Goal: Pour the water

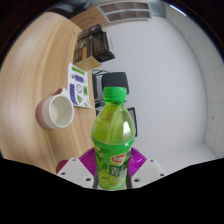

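A green plastic bottle point(113, 140) with a green cap and a green label stands upright between my fingers, filling the space just ahead of the camera. My gripper point(112, 162) is shut on the bottle: both purple pads point(88, 160) press against its lower sides. A white cup point(56, 109) with a handle sits on the wooden table point(40, 60), to the left of the bottle and a little beyond it. The bottle's base is hidden below the fingers.
A small green-and-white box point(80, 85) stands behind the cup near the table's edge. A black object point(117, 79) lies just beyond the bottle's cap on the white surface point(175, 80). A dark appliance point(98, 42) stands further back.
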A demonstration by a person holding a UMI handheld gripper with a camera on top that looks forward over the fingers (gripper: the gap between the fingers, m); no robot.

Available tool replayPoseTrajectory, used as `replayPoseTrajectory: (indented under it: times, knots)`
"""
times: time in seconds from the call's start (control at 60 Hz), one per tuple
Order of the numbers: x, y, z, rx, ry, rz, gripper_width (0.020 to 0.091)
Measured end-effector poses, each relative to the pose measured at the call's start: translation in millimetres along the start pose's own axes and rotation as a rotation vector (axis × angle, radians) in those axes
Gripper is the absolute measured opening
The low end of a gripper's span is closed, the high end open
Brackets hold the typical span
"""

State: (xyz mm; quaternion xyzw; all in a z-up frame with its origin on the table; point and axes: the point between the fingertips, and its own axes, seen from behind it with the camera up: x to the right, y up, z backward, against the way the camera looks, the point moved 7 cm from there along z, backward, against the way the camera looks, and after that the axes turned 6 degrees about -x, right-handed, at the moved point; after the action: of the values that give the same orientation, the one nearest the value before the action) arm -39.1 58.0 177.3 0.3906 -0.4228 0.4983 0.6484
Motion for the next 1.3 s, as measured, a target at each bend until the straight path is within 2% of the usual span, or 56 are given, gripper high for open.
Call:
replayPoseTrajectory:
  times: [0.117, 0.2, 0.317, 0.4, 0.617, 0.767, 0.8, 0.95, 1.0, 1.117, 1.3]
  knots:
    - [9, -10, 10, 0.047, 0.064, -0.341, 0.0375]
    - [8, -15, 14, 0.112, 0.138, -0.619, 0.0383]
    - [-3, -34, 8, 0.147, 0.223, -0.961, 0.0388]
    - [-16, -47, -1, 0.165, 0.233, -1.114, 0.0388]
    - [-51, -79, -36, 0.142, 0.235, -1.280, 0.0387]
    - [-77, -92, -51, 0.161, 0.251, -1.316, 0.0426]
    - [-76, -96, -50, 0.193, 0.226, -1.341, 0.0425]
    - [-78, -96, -48, 0.188, 0.211, -1.366, 0.0428]
    - [-78, -96, -49, 0.184, 0.215, -1.359, 0.0454]
    - [-78, -97, -47, 0.171, 0.246, -1.373, 0.0572]
    - [-84, -106, -15, 0.077, 0.276, -1.373, 0.0735]
